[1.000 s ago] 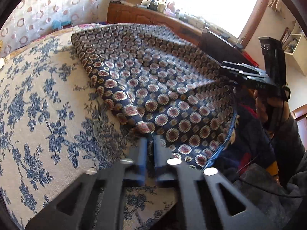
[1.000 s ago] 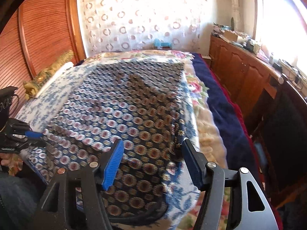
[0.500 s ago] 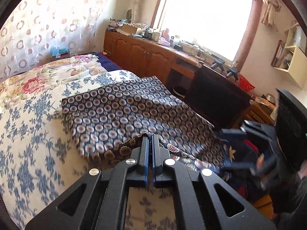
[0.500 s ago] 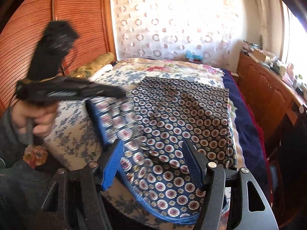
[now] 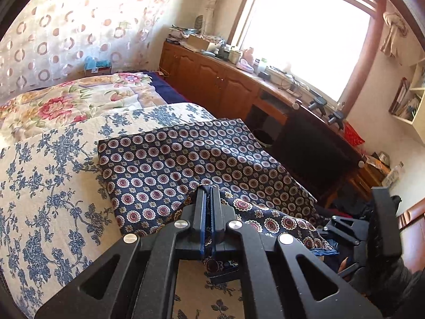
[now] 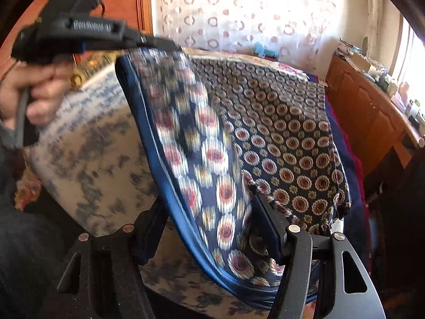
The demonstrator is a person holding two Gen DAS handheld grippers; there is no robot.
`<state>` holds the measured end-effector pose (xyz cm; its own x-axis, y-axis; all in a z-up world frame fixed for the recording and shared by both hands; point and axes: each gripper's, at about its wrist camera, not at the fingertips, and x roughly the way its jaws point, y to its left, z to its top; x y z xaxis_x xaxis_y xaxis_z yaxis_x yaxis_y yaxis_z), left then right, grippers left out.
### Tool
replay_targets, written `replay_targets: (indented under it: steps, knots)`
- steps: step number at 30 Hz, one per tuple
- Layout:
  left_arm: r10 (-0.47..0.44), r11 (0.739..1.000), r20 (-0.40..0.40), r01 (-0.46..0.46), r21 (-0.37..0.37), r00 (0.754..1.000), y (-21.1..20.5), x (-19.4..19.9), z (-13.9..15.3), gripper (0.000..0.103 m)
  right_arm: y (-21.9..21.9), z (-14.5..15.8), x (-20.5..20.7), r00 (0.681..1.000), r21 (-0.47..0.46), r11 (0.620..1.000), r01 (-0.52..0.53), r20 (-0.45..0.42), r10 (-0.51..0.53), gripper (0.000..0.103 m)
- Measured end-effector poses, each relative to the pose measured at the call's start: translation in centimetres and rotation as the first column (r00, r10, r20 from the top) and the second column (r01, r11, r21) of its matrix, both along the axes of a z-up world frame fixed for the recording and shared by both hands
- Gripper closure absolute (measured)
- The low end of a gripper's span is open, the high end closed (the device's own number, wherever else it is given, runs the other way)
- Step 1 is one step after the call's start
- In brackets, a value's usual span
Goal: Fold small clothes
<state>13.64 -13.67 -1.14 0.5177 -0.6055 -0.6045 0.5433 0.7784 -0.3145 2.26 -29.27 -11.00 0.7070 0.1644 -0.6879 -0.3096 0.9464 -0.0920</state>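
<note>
A navy cloth with round medallion print [image 5: 186, 159] lies spread on the bed. My left gripper [image 5: 208, 190] is shut on its near edge, with the fabric pinched between the blue pads. In the right wrist view the left gripper [image 6: 170, 43] holds that edge lifted at the upper left, and the cloth [image 6: 292, 138] hangs down from it as a blurred flap with a blue hem. My right gripper [image 6: 209, 226] stands open, and the hanging flap drapes between its wide fingers [image 6: 268, 223] without being pinched. The right gripper [image 5: 329, 224] also shows low at the right of the left wrist view.
The bed has a blue floral cover [image 5: 47, 186] and a pink flowered quilt [image 5: 66, 101] behind. Wooden cabinets [image 5: 212, 79] with clutter run under the window on the right. A dark chair [image 5: 313, 146] stands by the bed's edge. A hand [image 6: 39, 93] grips the left tool.
The left gripper has risen and carried the cloth's edge over the rest of the cloth. The lifted flap now hangs between the right gripper's fingers, which stay wide apart.
</note>
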Motion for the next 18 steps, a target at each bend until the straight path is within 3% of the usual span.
replay_targets:
  steps: [4, 5, 6, 8, 18]
  knots:
    - [0.016, 1.0, -0.004, -0.016, -0.014, 1.0, 0.5, 0.6, -0.2, 0.099, -1.2, -0.1, 1.1, 0.999, -0.007, 0.999, 0.034, -0.005, -0.034, 0.037]
    - [0.019, 1.0, -0.007, -0.019, -0.019, 1.0, 0.7, 0.7, -0.2, 0.099, -1.4, 0.0, 1.4, 0.999, -0.002, 1.0, 0.031, -0.005, -0.031, 0.052]
    - [0.021, 0.999, -0.011, -0.021, -0.025, 1.0, 0.8, 1.0, -0.2, 0.099, -1.5, 0.1, 1.9, 1.0, -0.007, 1.0, 0.022, -0.011, -0.022, 0.077]
    - [0.026, 0.999, -0.018, -0.027, -0.038, 1.0, 1.1, 1.5, -0.2, 0.099, -1.4, 0.4, 2.6, 1.0, -0.039, 0.999, 0.01, -0.01, -0.011, 0.094]
    - [0.147, 0.988, -0.012, -0.147, -0.048, 0.989, 3.9, 4.6, 0.6, 0.099, -1.7, 8.1, 9.8, 0.987, -0.072, 0.996, -0.061, 0.143, 0.071, 0.096]
